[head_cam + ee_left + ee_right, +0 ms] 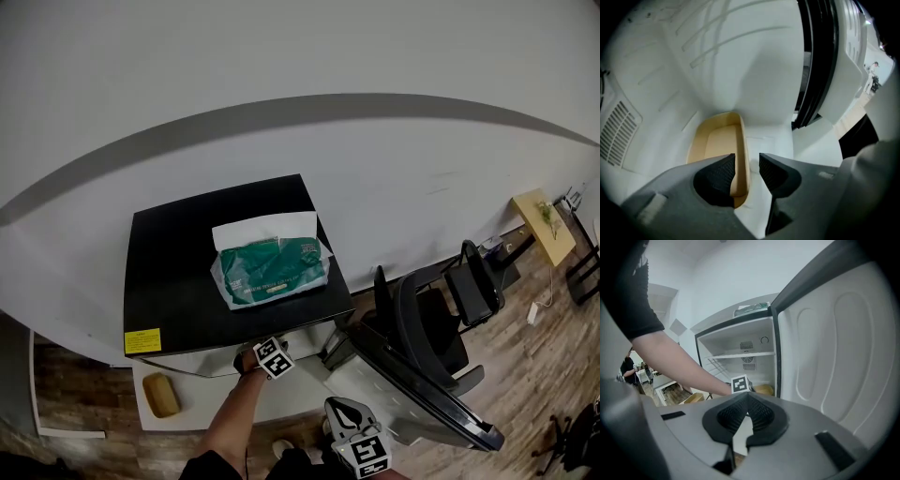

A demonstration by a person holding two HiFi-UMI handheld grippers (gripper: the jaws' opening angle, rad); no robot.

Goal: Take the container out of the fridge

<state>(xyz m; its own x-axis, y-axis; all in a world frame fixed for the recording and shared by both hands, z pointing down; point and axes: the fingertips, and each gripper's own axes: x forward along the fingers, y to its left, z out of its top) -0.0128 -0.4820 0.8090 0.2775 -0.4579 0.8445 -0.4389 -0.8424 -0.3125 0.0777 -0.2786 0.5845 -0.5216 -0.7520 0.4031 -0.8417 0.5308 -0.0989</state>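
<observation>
I'm straddling the right wall of the tan container (717, 140), sitting on the fridge (754, 70) bottom, with my left gripper (746, 160): jaws open, 1 pad inside, 1 outside. I'm judging that seating deeper before squeezing is keeping the thin wall from slipping. My right gripper (747, 395) is waiting closed, empty.

Head view steeply down — fridge (178, 272) shared

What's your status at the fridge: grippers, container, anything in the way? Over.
Left gripper open, jaws astride side wall of the shallow tan container, not clamped. Right gripper shut, empty, outside. White fridge door open; nothing seen blocking.
</observation>
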